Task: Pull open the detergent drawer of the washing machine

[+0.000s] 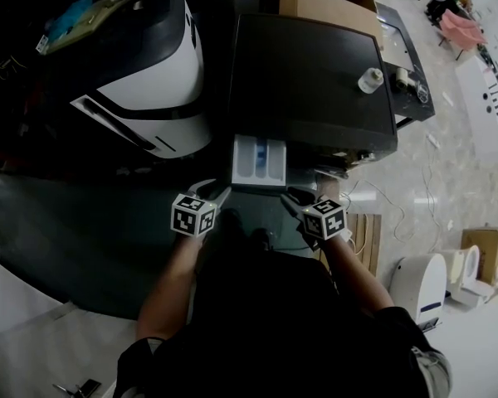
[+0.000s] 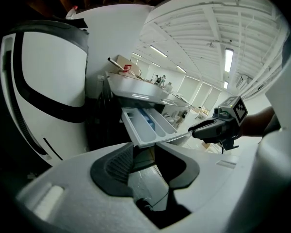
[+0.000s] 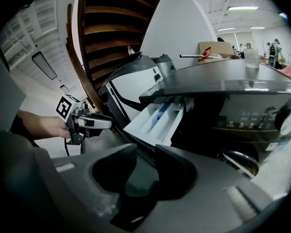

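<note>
Head view: drawer [image 1: 259, 162] sticks well out of the washer [image 1: 311, 73] front, so the pull looks done imo. The left gripper [image 1: 212, 193] and right gripper [image 1: 303, 197] flank its front edge, neither on it. Left gripper view: jaws fairly wide, nothing btwn, drawer just past the tips, so no grip. Right gripper view: same deal, jaws apart + empty, drawer ahead.

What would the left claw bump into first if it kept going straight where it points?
Most likely the pulled-out detergent drawer. Its white front edge sits right ahead of the left claw, whose jaws stand apart. Depth is hard to judge, so it may be almost touching.
</note>
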A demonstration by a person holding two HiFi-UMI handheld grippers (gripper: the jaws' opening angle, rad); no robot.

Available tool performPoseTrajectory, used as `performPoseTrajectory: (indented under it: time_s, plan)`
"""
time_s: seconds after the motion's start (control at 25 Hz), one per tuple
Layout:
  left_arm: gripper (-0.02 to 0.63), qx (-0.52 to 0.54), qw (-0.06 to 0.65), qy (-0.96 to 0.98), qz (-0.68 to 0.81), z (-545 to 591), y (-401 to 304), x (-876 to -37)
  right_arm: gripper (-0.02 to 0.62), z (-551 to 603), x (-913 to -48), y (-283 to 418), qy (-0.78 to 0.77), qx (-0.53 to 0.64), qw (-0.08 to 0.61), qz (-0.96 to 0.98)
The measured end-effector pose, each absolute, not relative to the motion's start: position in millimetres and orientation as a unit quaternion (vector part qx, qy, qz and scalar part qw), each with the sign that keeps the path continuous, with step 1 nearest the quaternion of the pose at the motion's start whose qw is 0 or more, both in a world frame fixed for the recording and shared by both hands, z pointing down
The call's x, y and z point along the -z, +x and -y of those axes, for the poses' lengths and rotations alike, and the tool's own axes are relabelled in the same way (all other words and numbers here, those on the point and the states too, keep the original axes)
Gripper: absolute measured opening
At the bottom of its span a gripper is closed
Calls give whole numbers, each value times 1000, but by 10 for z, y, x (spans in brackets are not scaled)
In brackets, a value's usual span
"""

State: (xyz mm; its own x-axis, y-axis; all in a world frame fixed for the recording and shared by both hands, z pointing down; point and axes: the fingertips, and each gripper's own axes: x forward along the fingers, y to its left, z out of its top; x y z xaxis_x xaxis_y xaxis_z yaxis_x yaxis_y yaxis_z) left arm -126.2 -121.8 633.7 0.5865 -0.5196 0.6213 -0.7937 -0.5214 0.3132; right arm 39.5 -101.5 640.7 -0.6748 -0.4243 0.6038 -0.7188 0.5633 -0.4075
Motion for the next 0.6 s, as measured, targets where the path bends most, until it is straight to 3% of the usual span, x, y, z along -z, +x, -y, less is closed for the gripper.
performPoseTrajectory:
  time_s: [0.6]
  plan:
    - [133,-219,291,832,419,1263,-1422,-6125,120,1025,-6415,583,326,-375,199,844]
